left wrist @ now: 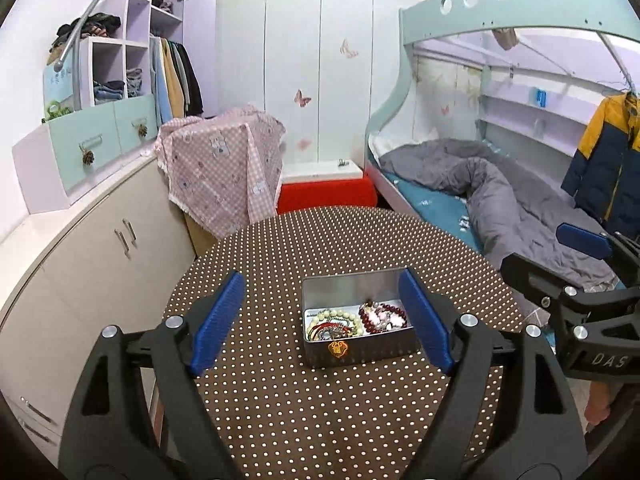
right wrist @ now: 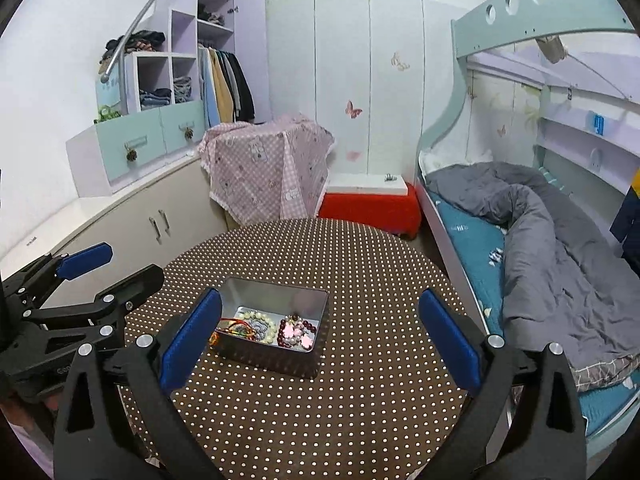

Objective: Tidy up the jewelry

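— Where is the jewelry?
— In the open tin box (left wrist: 356, 322) on the polka-dot desk (left wrist: 320, 420), beads heaped inside.
— And the claws?
— Left claw (left wrist: 320, 322) and right claw (right wrist: 320, 340) both gape wide, gripping nothing.

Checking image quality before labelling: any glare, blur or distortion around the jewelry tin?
Left wrist view: tin sharp, strong fisheye bending, dark vignette corners. Right wrist view: pink glare on the beads hides their detail, the bed curved by the lens.
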Available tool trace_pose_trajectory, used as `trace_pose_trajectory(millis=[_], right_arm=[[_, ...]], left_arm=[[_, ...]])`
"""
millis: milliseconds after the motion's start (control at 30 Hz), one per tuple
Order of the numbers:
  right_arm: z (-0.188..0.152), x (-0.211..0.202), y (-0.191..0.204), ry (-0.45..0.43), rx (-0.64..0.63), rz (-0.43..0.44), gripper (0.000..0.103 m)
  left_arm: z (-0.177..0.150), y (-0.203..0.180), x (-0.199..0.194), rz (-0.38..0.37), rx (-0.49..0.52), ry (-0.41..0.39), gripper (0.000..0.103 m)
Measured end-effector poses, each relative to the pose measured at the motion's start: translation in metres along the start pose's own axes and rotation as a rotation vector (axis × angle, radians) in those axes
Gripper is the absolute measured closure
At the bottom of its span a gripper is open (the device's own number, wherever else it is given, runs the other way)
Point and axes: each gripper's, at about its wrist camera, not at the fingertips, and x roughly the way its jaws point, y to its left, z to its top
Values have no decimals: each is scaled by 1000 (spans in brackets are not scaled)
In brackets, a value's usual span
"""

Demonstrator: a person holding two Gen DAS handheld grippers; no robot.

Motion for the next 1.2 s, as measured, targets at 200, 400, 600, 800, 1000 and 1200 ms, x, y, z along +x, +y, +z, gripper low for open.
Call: trace_pose_trajectory(millis=[200, 400, 600, 800, 1000, 1200], right_arm=[[2, -20, 7, -54, -15, -5, 8], [3, -35, 9, -87, -23, -8, 8], [1, -41, 7, -102, -19, -15, 8], [0, -42, 7, -105, -19, -17, 8], [-1, -45, 8, -102, -14, -18, 8], [-1, -45, 8, -101, -13, -18, 8]], left_arm=[[4, -4, -21, 18, -4, -45, 22], [6, -6, -35, 26, -10, -66, 19], [7, -6, -44, 25, -15, -77, 18], [8, -8, -47, 19, -16, -78, 18], [7, -9, -48, 16, -20, -78, 18], [6, -7, -48, 14, -25, -73, 17]])
